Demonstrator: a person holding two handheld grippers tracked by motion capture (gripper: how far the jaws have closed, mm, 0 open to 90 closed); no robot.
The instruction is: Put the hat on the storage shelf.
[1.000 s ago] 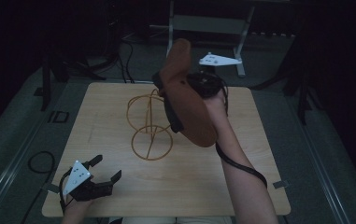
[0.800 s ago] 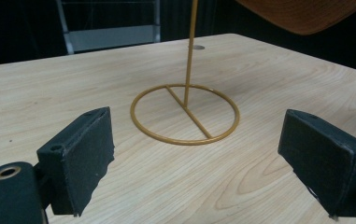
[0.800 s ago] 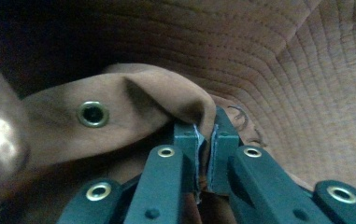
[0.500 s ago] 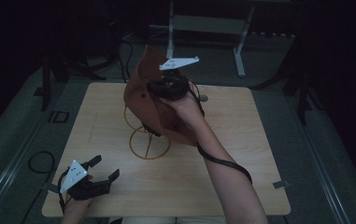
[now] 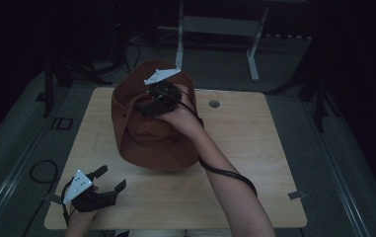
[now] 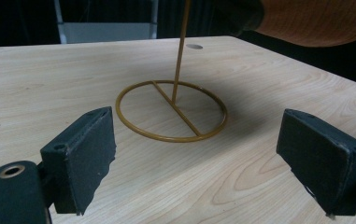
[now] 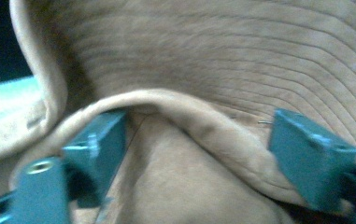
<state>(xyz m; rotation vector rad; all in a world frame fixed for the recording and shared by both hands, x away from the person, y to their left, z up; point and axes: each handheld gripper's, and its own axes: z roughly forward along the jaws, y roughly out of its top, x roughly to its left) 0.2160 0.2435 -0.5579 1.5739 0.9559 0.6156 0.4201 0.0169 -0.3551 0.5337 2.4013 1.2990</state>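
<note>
Brown hat [image 5: 151, 133], stitched brim, soft fabric

One wooden table [image 5: 254, 148] carries one brown hat [image 5: 151, 133] at about 11 o'clock from its middle, and one gold wire stand [image 6: 172, 109] (a single upright rod on a single ring base with one crossbar). Two grippers: the right gripper [image 5: 148, 106] at the hat, the left gripper [image 5: 110, 180] at 7 o'clock. One round hole [image 5: 214, 103] lies at 1 o'clock.
</note>
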